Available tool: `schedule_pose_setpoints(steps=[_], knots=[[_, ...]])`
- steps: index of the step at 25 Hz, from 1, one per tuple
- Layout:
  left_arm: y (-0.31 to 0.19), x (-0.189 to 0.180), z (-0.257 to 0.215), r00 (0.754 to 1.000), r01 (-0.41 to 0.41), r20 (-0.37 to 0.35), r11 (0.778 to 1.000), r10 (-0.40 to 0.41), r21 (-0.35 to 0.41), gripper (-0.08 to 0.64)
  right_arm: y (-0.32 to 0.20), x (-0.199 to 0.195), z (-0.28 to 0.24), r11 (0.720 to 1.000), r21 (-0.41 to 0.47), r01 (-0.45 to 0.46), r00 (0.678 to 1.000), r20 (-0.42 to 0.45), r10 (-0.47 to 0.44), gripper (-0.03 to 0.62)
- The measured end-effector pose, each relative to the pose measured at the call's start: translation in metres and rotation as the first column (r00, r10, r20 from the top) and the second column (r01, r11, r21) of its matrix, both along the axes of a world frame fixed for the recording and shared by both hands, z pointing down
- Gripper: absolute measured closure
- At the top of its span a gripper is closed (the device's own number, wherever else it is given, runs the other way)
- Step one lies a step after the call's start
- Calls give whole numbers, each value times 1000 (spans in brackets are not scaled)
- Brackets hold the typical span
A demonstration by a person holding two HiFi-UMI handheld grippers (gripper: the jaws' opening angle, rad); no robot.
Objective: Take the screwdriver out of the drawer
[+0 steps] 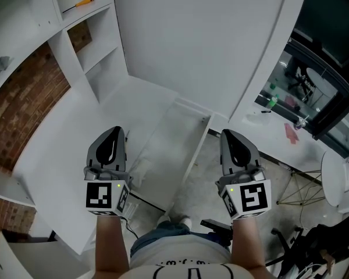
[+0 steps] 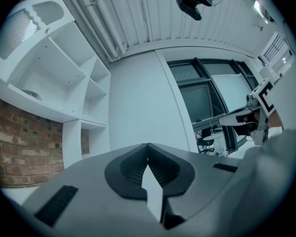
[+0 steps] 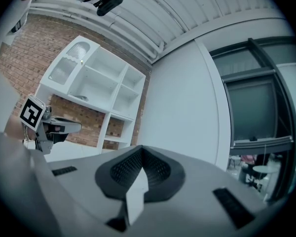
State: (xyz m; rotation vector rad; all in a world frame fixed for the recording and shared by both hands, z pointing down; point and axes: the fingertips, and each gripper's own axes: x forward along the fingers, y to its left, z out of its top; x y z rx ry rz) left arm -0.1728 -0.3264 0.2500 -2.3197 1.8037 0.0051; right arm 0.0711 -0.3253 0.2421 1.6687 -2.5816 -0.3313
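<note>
A screwdriver (image 1: 81,3) with a yellow-orange handle lies on a high white shelf at the top left of the head view, far from both grippers. My left gripper (image 1: 112,133) is held level above the white desk (image 1: 75,127), its jaws shut with nothing between them (image 2: 148,148). At the same height to the right, my right gripper (image 1: 232,137) is also shut and empty (image 3: 140,150). Each gripper view shows the other gripper off to the side. I cannot make out a drawer in any view.
A white shelf unit (image 1: 84,45) stands against a brick wall (image 1: 23,97) at the left. A tall white panel (image 1: 198,39) rises ahead, with a narrow white board (image 1: 180,135) below it. Dark windows (image 1: 320,45) and a white chair (image 1: 337,182) are at the right.
</note>
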Motion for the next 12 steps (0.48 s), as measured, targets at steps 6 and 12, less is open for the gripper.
schedule_pose_setpoints(steps=[6,12], knots=[[0,3,3,1000,-14,2,1000,14,-7,548,1,-2,5,1000,-14,7,1000,6,-7,583],[0,3,1,999,-25,-21,1000,25,-1,548,1,-4,9,1000,-19,13,1000,0,-13,583]])
